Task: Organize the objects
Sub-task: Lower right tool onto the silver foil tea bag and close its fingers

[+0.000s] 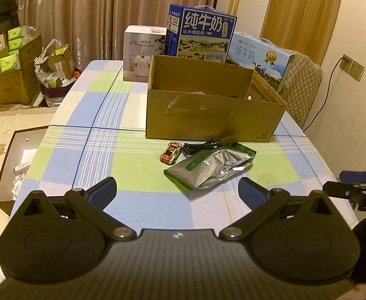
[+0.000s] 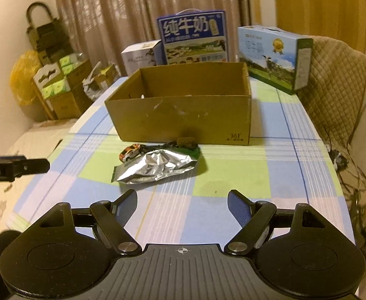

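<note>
Cardboard box (image 1: 207, 110) contents mostly hidden behind its wall

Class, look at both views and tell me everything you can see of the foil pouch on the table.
The foil pouch is a crinkled silver bag with green edging and a green strip on its face. It lies flat and crumpled on the checked tablecloth, in front of the cardboard box. A toy car and a black cable lie close beside its far edge. Neither claw touches it.
</note>
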A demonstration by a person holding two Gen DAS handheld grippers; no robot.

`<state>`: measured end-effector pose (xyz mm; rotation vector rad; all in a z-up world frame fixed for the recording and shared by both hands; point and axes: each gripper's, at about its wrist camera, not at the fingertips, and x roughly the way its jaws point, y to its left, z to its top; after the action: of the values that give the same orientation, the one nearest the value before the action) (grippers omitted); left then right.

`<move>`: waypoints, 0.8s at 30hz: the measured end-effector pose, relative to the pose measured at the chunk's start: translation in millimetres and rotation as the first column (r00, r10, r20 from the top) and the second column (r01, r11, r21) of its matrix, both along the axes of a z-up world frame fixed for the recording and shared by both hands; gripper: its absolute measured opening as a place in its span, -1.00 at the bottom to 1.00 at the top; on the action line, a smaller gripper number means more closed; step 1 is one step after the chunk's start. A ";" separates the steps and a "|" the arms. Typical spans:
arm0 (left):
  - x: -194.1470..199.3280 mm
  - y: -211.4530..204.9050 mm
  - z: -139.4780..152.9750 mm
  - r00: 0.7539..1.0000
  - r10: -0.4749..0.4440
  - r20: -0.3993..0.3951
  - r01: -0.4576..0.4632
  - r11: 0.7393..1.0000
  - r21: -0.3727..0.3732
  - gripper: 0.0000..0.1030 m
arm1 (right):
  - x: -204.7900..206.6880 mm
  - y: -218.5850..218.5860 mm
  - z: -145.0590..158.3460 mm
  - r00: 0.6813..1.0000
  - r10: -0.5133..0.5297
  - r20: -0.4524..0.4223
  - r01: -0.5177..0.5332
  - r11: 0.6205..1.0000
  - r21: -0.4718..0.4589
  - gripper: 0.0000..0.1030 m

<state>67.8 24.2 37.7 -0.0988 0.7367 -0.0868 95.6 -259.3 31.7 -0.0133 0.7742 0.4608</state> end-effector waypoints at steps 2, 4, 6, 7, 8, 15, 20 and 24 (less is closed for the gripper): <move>4.2 0.8 -2.7 1.000 -0.005 0.000 0.005 1.000 0.024 0.97 | 4.6 4.8 -2.6 0.999 0.039 0.009 -0.039 0.999 -0.032 0.49; 10.3 2.3 -5.7 1.000 -0.013 -0.001 0.013 0.999 0.042 0.97 | 10.6 12.2 -7.0 0.996 0.088 0.014 -0.087 0.994 -0.070 0.49; 18.7 5.0 -9.2 1.000 -0.020 -0.010 0.020 0.998 0.052 0.97 | 17.1 22.2 -12.9 0.988 0.152 0.018 -0.149 0.981 -0.125 0.49; 22.4 6.0 -10.5 1.000 -0.023 -0.014 0.024 0.998 0.056 0.97 | 20.1 27.8 -16.5 0.981 0.190 0.023 -0.184 0.970 -0.158 0.49; 26.9 7.5 -12.4 0.999 -0.027 -0.018 0.028 0.998 0.060 0.97 | 23.3 33.7 -19.9 0.972 0.232 0.028 -0.222 0.956 -0.193 0.49; 61.1 13.8 -34.5 0.992 -0.090 -0.084 0.096 0.992 0.078 0.97 | 44.5 66.7 -54.4 0.873 0.486 0.024 -0.442 0.813 -0.379 0.49; 87.9 11.2 -51.7 0.976 -0.180 -0.124 0.195 0.973 0.125 0.97 | 67.3 90.1 -82.9 0.760 0.650 -0.001 -0.556 0.649 -0.520 0.49; 107.9 12.6 -63.7 0.969 -0.203 -0.139 0.222 0.965 0.141 0.97 | 87.8 106.6 -103.4 0.680 0.733 -0.038 -0.615 0.542 -0.573 0.49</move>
<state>175.7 36.8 -26.0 0.1261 0.8739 -0.2292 183.4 -152.7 -71.7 -0.9395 0.6444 0.9575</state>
